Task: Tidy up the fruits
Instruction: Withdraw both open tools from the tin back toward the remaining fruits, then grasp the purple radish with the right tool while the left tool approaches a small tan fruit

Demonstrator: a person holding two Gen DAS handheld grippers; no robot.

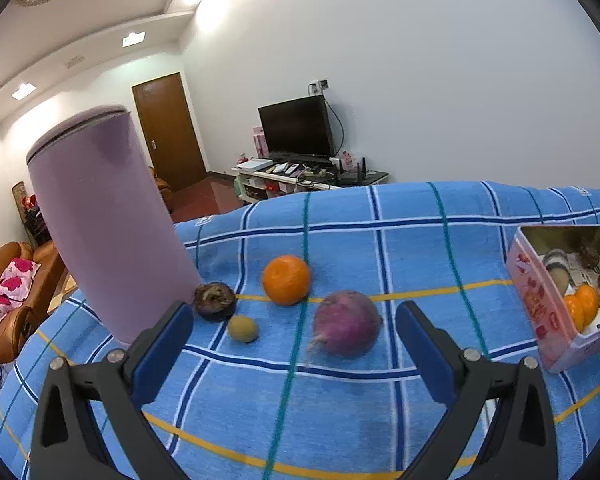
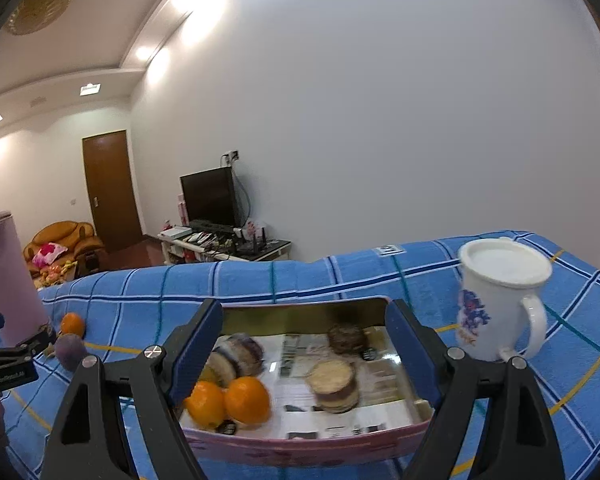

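The left gripper (image 1: 294,354) is seen spread wide and empty, hovering low over the blue checked cloth (image 1: 340,408). Four loose pieces are laid out ahead of it: the purple round fruit (image 1: 347,323) at about one o'clock, just beyond the fingertips; the orange (image 1: 286,279) at twelve, farther back; the small greenish-brown fruit (image 1: 242,329) at eleven; and the dark shrivelled fruit (image 1: 214,301) behind that, close against the foot of the tall lilac canister (image 1: 100,220). The purple fruit's stubby tail is pointed back toward the gripper, so its long axis is judged to run roughly along the fingers. The pink tin (image 1: 540,304) is found well off at three o'clock, already loaded.

Over on the right, the right gripper (image 2: 304,356) is also held open with nothing in it, poised directly above that tin, whose rim (image 2: 300,438) is cut by the lower fingers. Two oranges (image 2: 230,402) are seen inside at seven o'clock, beside several round dark pieces that cannot be identified through the blur. A lidded white mug (image 2: 500,300) is stood at two o'clock.

The loose fruit is judged nearer the left gripper. The tin's near wall is largely hidden.
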